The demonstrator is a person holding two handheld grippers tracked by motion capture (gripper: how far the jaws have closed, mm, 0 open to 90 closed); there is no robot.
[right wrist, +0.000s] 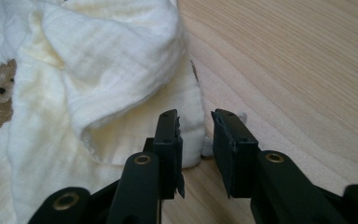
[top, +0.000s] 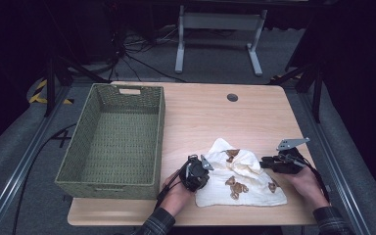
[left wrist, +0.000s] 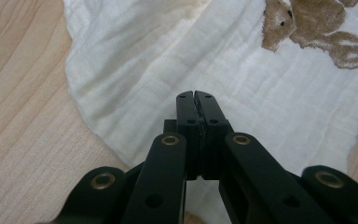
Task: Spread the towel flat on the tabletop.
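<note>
Dark room, pale wood tabletop (top: pixel 200 107) — a white bear-print cloth (top: pixel 245 178) lies crumpled between both claws. Left claw (left wrist: pixel 194 95) is closed over its near edge; right claw (right wrist: pixel 196 119) stands parted just beside a corner. Folding looks underway — next, the right must pinch that corner.

high view looks down from above; both gripper views sit close over the cloth (top: pixel 245 174).

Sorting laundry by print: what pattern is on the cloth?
Cream-white cloth with brown teddy bears, clearest in the left gripper view.
</note>
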